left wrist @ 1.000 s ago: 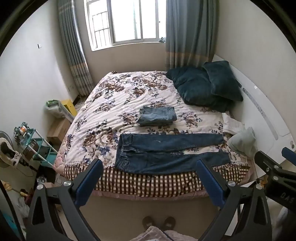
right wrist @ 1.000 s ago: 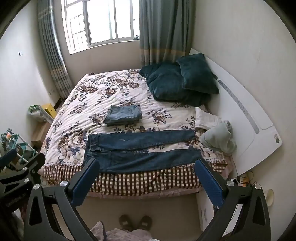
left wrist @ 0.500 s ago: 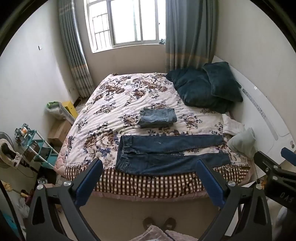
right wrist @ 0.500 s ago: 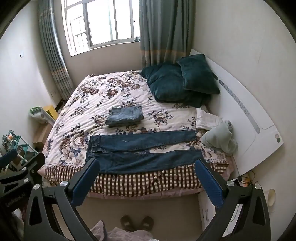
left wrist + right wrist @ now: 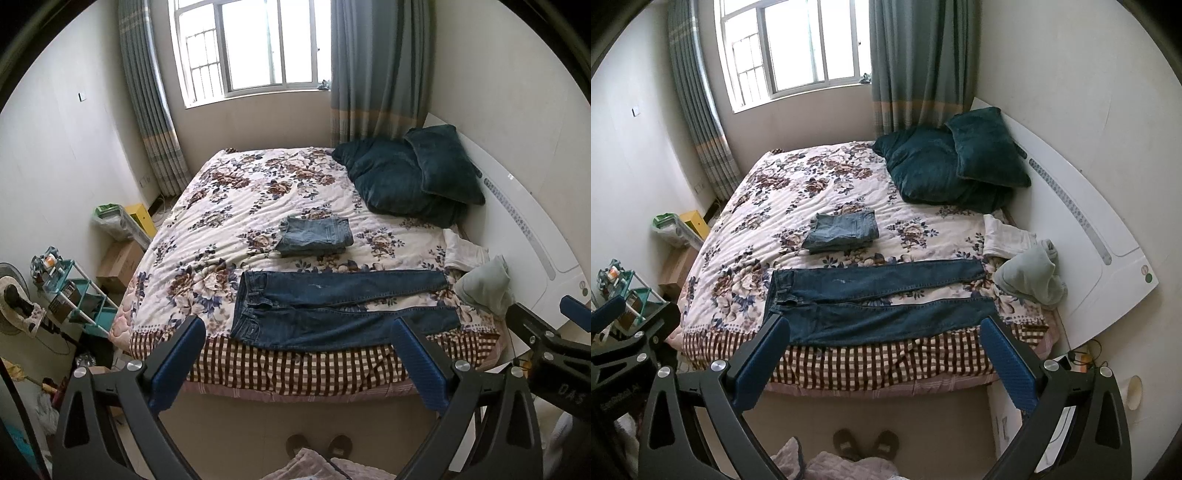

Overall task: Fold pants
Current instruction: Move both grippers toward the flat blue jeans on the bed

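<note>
Dark blue jeans (image 5: pixel 340 306) lie flat along the near edge of the bed, waist to the left, legs spread to the right; they also show in the right wrist view (image 5: pixel 875 302). A folded lighter pair of jeans (image 5: pixel 314 236) sits behind them mid-bed, also in the right wrist view (image 5: pixel 842 232). My left gripper (image 5: pixel 295 354) is open and empty, held high above the floor short of the bed. My right gripper (image 5: pixel 882 354) is open and empty likewise. Each gripper shows at the edge of the other's view.
The bed has a floral quilt (image 5: pixel 236 229) and checked skirt (image 5: pixel 879 362). Dark teal pillows (image 5: pixel 410 177) and a white headboard (image 5: pixel 1078 229) are on the right, with crumpled pale clothes (image 5: pixel 1030 277). A teal shelf rack (image 5: pixel 77 299) and boxes stand left. Slippers (image 5: pixel 864 443) lie on the floor.
Both views have drifted slightly, the bed and jeans sitting a little lower in frame. Both grippers stay open; the jeans have not moved.
</note>
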